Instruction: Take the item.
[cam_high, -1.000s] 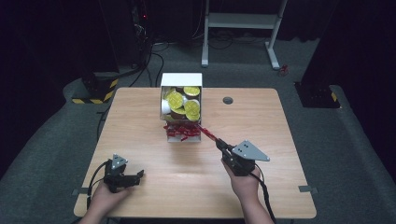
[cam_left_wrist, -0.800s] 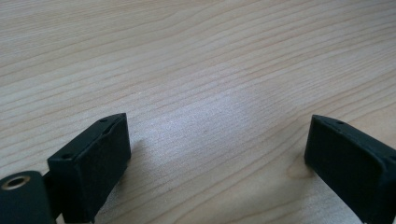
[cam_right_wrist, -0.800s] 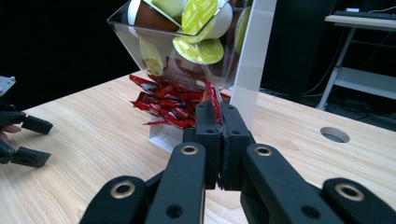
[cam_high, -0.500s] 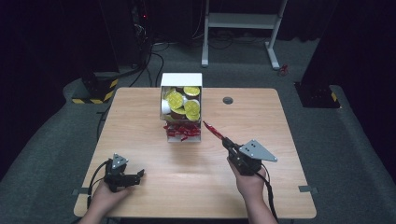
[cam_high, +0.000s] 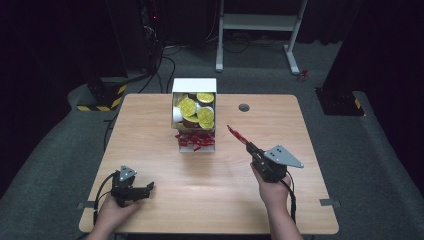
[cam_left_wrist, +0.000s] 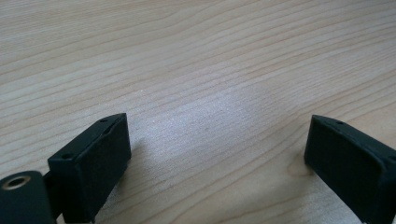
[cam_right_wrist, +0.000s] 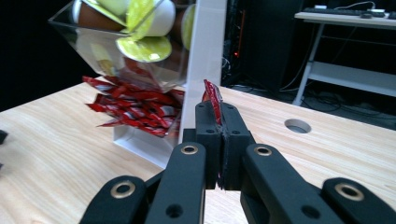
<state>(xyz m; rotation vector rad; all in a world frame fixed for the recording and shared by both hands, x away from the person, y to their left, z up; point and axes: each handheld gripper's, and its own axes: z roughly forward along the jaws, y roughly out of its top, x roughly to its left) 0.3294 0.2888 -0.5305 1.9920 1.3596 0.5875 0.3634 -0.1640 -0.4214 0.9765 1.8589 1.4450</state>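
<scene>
While your right hand-held gripper (cam_high: 248, 146) pinches the red sachet (cam_right_wrist: 212, 100), its length points up-left at the dispenser (cam_high: 194, 112); your left hand-held gripper (cam_high: 141, 189) rests spread.

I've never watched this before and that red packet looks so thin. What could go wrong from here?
1. The right tool pinches the packet by one end only, so it might slip or droop as it travels.
2. The packet's free end sticks out toward the dispenser; a careless swing could catch its wall or the loose red packets in its tray.
3. The left tool rests open on the table, too far off to help.
</scene>
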